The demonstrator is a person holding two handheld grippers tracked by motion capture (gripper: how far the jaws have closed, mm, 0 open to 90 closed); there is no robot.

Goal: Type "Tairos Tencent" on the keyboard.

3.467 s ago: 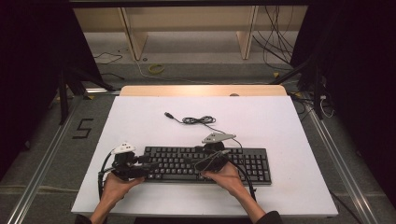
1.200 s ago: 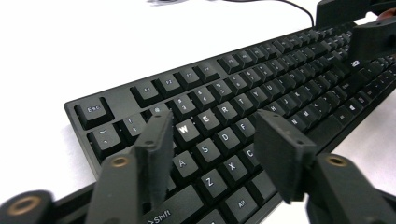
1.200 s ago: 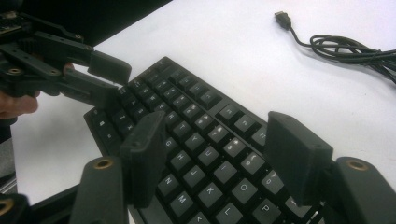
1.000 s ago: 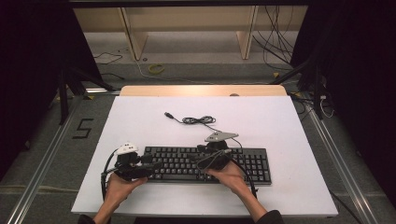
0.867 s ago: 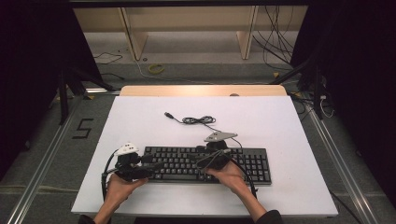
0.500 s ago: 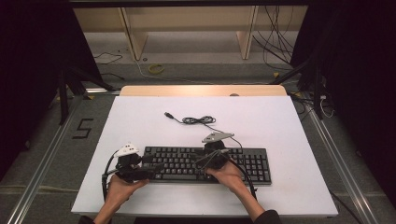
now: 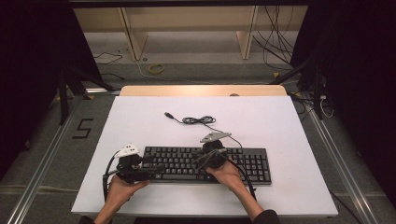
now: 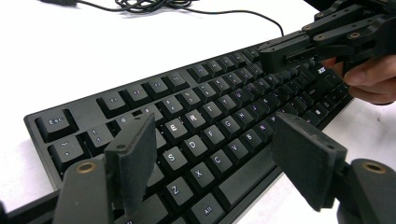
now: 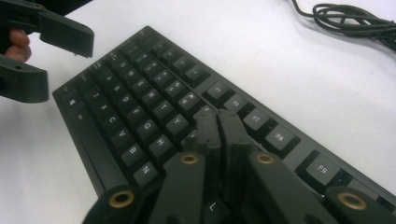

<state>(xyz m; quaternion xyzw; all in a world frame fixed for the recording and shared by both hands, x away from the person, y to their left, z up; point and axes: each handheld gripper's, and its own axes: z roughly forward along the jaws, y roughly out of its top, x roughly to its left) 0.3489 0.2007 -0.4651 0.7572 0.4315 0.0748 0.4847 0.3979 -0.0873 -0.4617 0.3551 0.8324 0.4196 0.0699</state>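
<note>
Keyboard [image 7: 205, 164] lies on white table [image 7: 280, 126] above grey floor [image 7: 56, 154]

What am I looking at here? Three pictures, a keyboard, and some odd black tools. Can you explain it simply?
There is no robot: a person holds a hand tool with a two-fingered claw in each hand. One picture looks down from above the white table. The other two come from small cameras riding on each claw.

On the table lies a black keyboard, its cable coiled behind it.

The left claw hovers over the keyboard's left end; its jaws have just been opening and stand wide, with nothing between them. The right claw has just been closing; its jaws are pressed together over the middle keys, holding nothing.
</note>
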